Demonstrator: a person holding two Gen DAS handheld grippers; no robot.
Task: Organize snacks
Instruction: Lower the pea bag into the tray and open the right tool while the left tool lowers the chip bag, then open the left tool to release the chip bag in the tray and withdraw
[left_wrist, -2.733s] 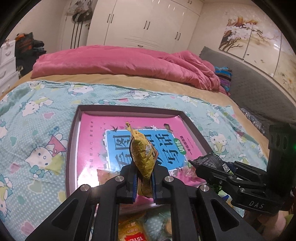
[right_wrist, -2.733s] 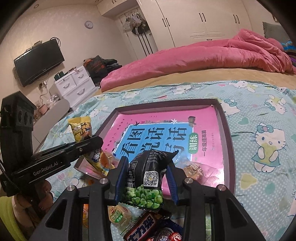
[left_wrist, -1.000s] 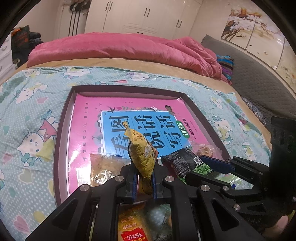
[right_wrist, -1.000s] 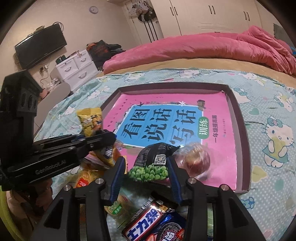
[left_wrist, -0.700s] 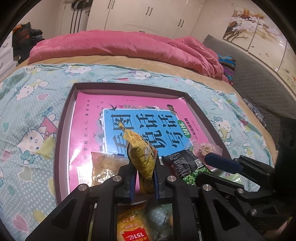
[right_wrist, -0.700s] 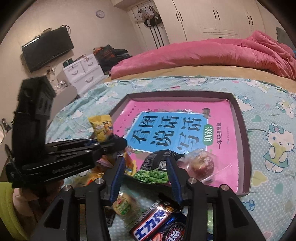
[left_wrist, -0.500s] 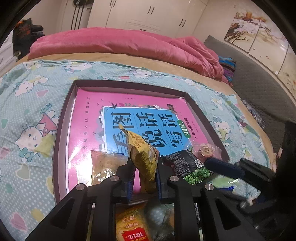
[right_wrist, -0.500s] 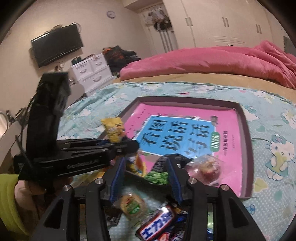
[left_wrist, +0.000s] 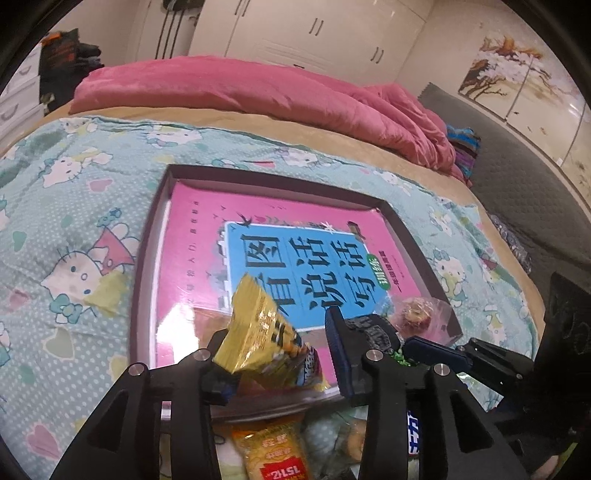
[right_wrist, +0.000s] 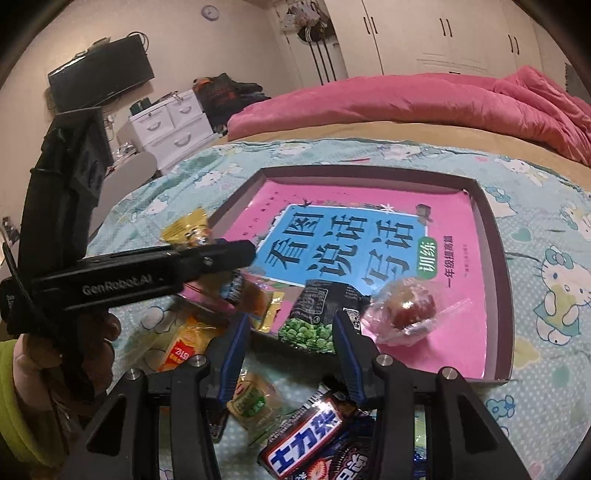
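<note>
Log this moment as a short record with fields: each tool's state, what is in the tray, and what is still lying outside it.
left tool: open, yellow snack packet loose between its fingers
right tool: open, holding nothing
tray: on the Hello Kitty bedsheet, lined with a pink book
in tray: green pea packet, clear-wrapped round snack
outside tray, near edge: chocolate bar, orange packet

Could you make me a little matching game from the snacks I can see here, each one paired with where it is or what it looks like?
1 yellow packet
2 pea packet
3 round sweet
4 chocolate bar

a on the bedspread, outside the tray
b clear wrapper, inside the tray
c between the open left gripper fingers
d black and green, at the tray's near rim

Pairs: 1-c, 2-d, 3-b, 4-a
</note>
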